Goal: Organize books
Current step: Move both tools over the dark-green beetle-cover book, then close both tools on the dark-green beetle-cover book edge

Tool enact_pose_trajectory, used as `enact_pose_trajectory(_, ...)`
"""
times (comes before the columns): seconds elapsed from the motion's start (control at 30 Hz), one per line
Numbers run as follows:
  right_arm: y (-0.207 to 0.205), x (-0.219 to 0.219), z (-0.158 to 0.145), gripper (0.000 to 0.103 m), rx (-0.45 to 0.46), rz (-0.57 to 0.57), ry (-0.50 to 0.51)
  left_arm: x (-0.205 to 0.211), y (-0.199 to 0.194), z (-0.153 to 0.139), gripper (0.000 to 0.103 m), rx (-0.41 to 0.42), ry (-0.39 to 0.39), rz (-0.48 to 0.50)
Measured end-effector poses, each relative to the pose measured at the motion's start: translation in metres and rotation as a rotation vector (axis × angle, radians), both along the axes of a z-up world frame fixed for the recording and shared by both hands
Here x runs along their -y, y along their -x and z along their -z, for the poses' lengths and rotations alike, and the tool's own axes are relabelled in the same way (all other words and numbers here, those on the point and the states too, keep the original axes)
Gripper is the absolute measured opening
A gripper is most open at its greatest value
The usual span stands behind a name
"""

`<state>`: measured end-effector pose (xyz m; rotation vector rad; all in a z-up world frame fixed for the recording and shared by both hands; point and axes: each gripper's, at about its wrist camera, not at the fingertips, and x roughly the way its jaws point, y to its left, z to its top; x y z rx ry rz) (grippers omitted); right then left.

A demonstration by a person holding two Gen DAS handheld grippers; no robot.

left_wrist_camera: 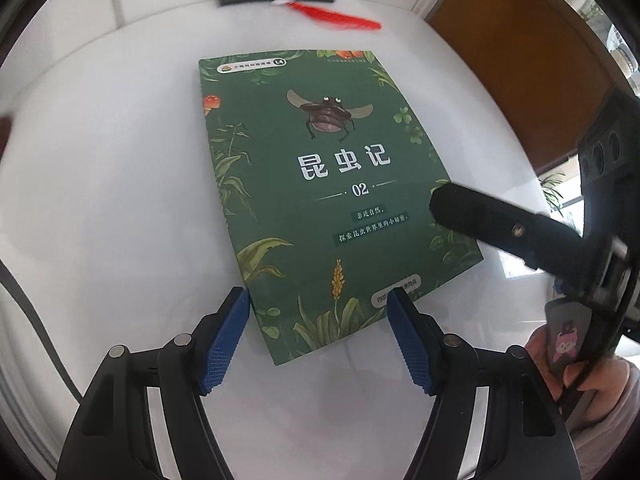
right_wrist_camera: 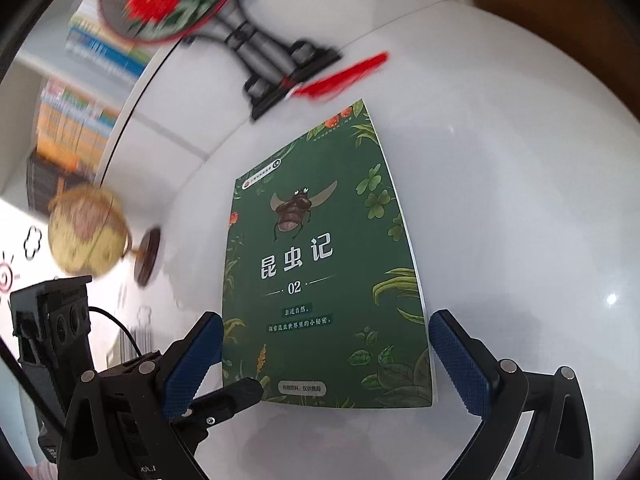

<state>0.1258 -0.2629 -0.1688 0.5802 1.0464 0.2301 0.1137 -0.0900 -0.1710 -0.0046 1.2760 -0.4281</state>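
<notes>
Both jaws stand apart, gripping nothing: the left gripper (left_wrist_camera: pixel 318 336) frames the near edge of a green paperback book (left_wrist_camera: pixel 320 200) titled "昆虫记 02", lying flat on the white table (left_wrist_camera: pixel 120 200); the right gripper (right_wrist_camera: pixel 326 364) straddles its lower end.

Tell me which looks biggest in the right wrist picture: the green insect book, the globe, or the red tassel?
1. Green insect book, by far the biggest.
2. Globe.
3. Red tassel, smallest.

The globe and tassel are blurred and lie farther from the camera than the book's near end, so their true sizes stay unsure.
</notes>
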Motion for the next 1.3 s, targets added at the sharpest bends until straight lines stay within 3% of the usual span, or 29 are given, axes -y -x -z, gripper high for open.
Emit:
enact_pose_trajectory(0.3,0.053,-0.036,0.02,0.103,-0.051,-0.156,-0.051,-0.038,0.072,0.008,0.068,-0.034,0.001,-0.079)
enact_pose_trajectory(0.5,0.093,-0.058,0.026,0.103,-0.074,-0.221,-0.069,-0.056,0.099,0.008,0.068,-0.055,0.011,-0.111)
enact_pose_trajectory(0.63,0.113,-0.067,0.027,0.103,-0.098,-0.239,-0.089,-0.065,0.097,0.003,0.068,-0.07,0.094,-0.131)
enact_pose_trajectory(0.7,0.119,-0.07,0.028,0.103,-0.093,-0.25,-0.107,-0.068,0.093,0.003,0.068,-0.066,0.087,-0.158)
enact_pose_trajectory(0.77,0.119,-0.07,0.025,0.103,-0.087,-0.244,-0.061,-0.072,0.096,0.007,0.068,-0.054,0.063,-0.185)
enact_pose_trajectory(0.9,0.112,-0.054,0.025,0.103,-0.089,-0.167,-0.064,-0.077,0.077,0.012,0.067,-0.057,0.074,-0.245)
enact_pose_trajectory(0.93,0.109,-0.049,0.026,0.103,-0.088,-0.145,-0.089,-0.077,0.079,0.012,0.064,-0.057,0.09,-0.244)
enact_pose_trajectory(0.97,0.105,-0.045,0.026,0.103,-0.087,-0.123,-0.116,-0.079,0.081,0.014,0.05,-0.063,0.104,-0.234)
enact_pose_trajectory(1.0,0.102,-0.042,0.027,0.103,-0.086,-0.112,-0.132,-0.076,0.078,0.013,0.042,-0.045,0.093,-0.227)
enact_pose_trajectory(1.07,0.096,-0.038,0.028,0.103,-0.079,-0.091,-0.171,-0.075,0.071,0.014,0.036,-0.045,0.078,-0.214)
enact_pose_trajectory(1.1,0.093,-0.037,0.029,0.103,-0.074,-0.088,-0.187,-0.075,0.068,0.015,0.028,-0.056,0.103,-0.214)
enact_pose_trajectory(1.2,0.088,-0.04,0.03,0.103,-0.059,-0.095,-0.234,-0.08,0.068,0.019,0.025,-0.055,0.122,-0.224)
enact_pose_trajectory(1.23,0.087,-0.041,0.03,0.101,-0.061,-0.097,-0.236,-0.082,0.07,0.019,0.025,-0.045,0.108,-0.228)
enact_pose_trajectory(1.3,0.088,-0.033,0.028,0.078,-0.075,-0.085,-0.288,-0.09,0.075,0.018,0.023,-0.027,0.073,-0.243)
